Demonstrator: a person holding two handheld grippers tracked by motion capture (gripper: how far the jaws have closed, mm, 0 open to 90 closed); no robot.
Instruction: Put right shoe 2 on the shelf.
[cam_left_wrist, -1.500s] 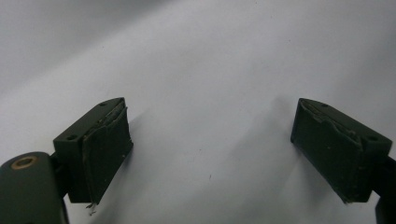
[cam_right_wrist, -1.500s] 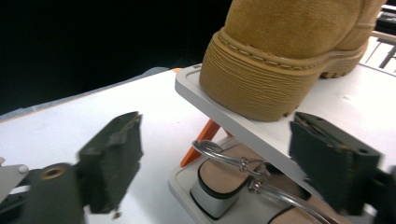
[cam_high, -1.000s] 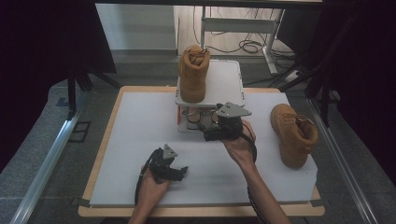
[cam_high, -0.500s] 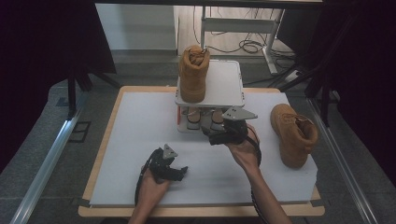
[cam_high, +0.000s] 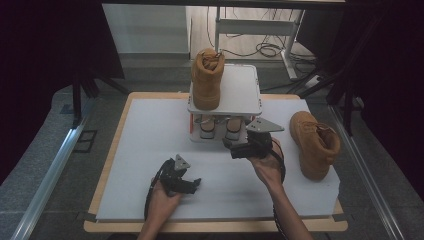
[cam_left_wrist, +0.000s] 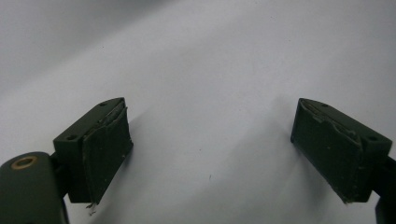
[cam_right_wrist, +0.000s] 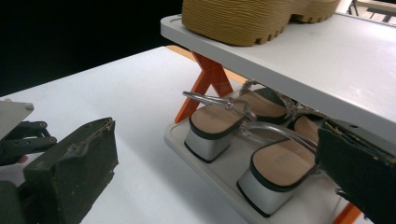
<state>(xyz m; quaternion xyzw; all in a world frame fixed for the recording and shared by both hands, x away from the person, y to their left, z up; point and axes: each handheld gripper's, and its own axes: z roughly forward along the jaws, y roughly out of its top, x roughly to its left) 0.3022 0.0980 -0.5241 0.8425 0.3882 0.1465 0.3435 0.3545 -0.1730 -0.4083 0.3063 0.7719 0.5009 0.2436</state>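
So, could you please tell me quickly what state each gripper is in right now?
Left gripper: open, holding nothing, over the white table.
Right gripper: open, holding nothing, facing the sandals under the shelf.

Both grippers are black: the right gripper (cam_high: 234, 145) carries a grey three-cornered plate on top, the left gripper (cam_high: 192, 183) trails a black cable, and their pads (cam_left_wrist: 106, 151) look worn.
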